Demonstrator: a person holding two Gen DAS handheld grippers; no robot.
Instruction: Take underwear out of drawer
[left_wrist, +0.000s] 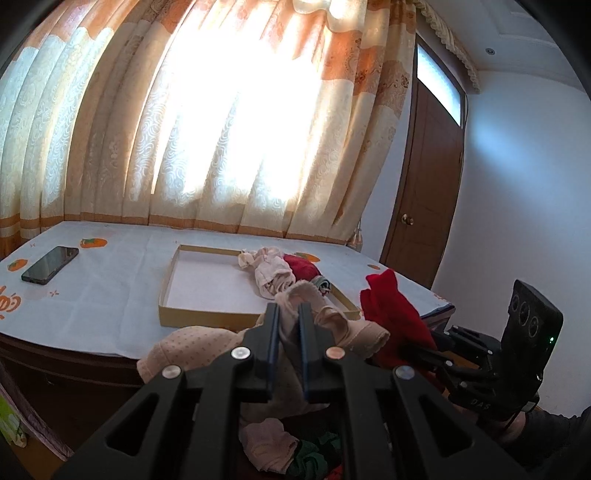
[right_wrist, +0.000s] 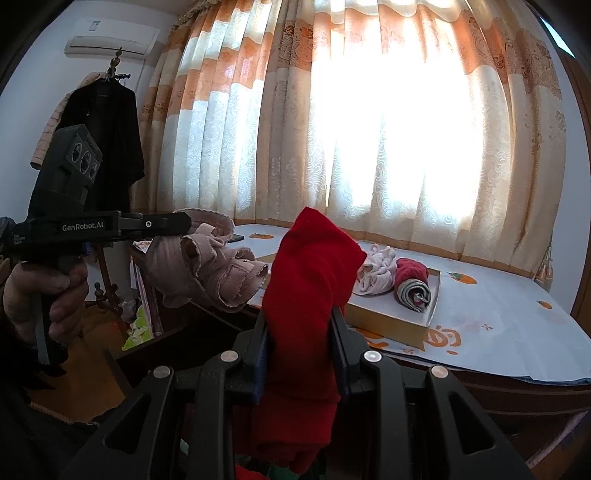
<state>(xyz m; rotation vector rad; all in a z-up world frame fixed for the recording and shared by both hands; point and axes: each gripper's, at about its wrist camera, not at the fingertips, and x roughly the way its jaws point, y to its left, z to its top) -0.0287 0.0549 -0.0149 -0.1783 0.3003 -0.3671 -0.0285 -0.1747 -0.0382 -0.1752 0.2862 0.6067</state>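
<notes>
Left claw (left_wrist: 287, 314) is clamped on a beige-pink soft cotton undergarment (left_wrist: 325, 325), pinched through a bunched fold near its edge; the rest hangs off both sides of the fingers. Right claw (right_wrist: 301, 325) is clamped on a red knit fabric undergarment (right_wrist: 314, 266), fabric wedged thick between the pads and standing up above them, the tail hanging below. Both pieces are held in the air, side by side and near each other, in front of the surface (left_wrist: 110, 288) with its pale printed cloth. A shallow yellow-sided cardboard box lid (left_wrist: 207, 314) sits on it, with a pale pink bundle (left_wrist: 271, 273) and a red-and-grey rolled piece (right_wrist: 412, 286) already at its far corner. More loose fabric, pink, green and red, lies below the left claw; probably the open drawer, but its edges are too dark to confirm. A black smartphone (left_wrist: 50, 264) lies on the surface well to the left of the box. Handling: both items are light, limp, non-fragile and not slippery; they drape and can snag or drag neighbours along. A pinch through a doubled fold or waistband holds better than a single layer. Red piece is bulkier, so the grip is secure; the beige one is thin, with more risk of slipping out if swung.
</notes>
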